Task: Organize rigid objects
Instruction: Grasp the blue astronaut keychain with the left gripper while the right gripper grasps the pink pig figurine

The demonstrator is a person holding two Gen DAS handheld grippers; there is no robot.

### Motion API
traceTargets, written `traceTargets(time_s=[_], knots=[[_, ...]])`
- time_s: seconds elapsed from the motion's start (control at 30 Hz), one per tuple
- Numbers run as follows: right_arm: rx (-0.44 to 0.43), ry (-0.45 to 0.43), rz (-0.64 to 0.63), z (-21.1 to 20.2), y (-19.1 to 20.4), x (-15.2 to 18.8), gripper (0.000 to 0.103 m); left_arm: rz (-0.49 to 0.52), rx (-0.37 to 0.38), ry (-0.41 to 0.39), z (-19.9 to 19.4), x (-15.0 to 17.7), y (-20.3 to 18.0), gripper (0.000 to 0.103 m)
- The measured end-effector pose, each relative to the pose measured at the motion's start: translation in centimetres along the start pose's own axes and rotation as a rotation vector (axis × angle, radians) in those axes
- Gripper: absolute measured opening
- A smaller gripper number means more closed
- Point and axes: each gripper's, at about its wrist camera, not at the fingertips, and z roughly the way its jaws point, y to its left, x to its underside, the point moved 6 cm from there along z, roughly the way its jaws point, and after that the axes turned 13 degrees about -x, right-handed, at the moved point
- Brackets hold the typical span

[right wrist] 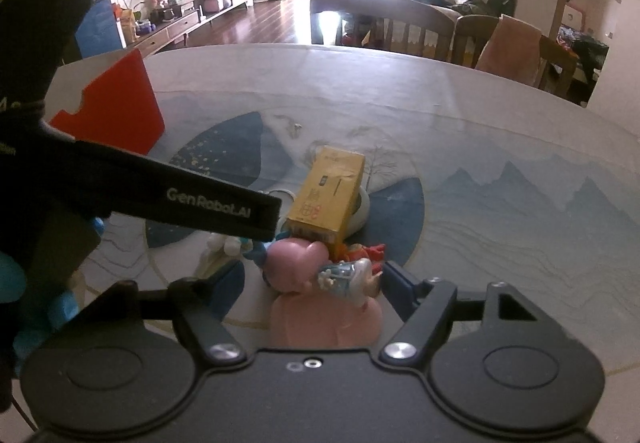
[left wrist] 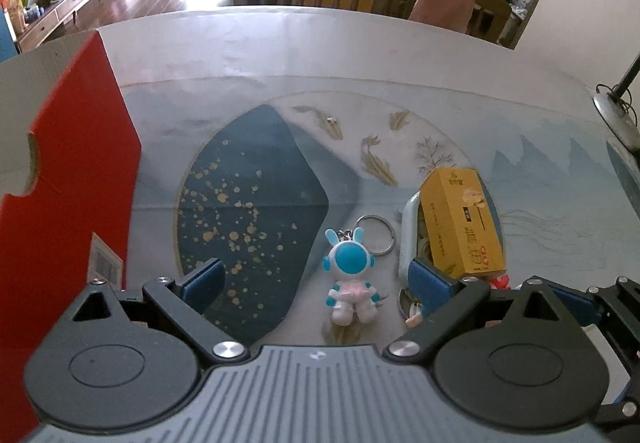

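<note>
Left gripper [left wrist: 316,275] wide open w/ 1 rabbit keychain [left wrist: 351,279] between fingers, not gripped; right gripper [right wrist: 312,279] part-open round pink toy [right wrist: 298,263], contact unclear. 1 yellow box [right wrist: 328,201], 1 red box [left wrist: 76,179]; printed tablecloth [left wrist: 280,55], living rm.

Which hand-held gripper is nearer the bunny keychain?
Left. The left hand-held gripper has the bunny keychain between its open fingers, untouched. The right hand-held gripper sits further right, around the pink figure.
</note>
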Motion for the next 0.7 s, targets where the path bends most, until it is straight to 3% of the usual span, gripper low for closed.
traceTargets(time_s=[0.3, 0.7], knots=[[0.006, 0.003, 0.011, 0.18, 0.01, -0.25, 0.071, -0.012, 0.000, -0.011, 0.54, 0.11, -0.09, 0.098], [0.009, -0.003, 0.019, 0.43, -0.03, -0.41, 0.068, 0.031, -0.019, -0.060, 0.15, 0.24, -0.65, 0.055]])
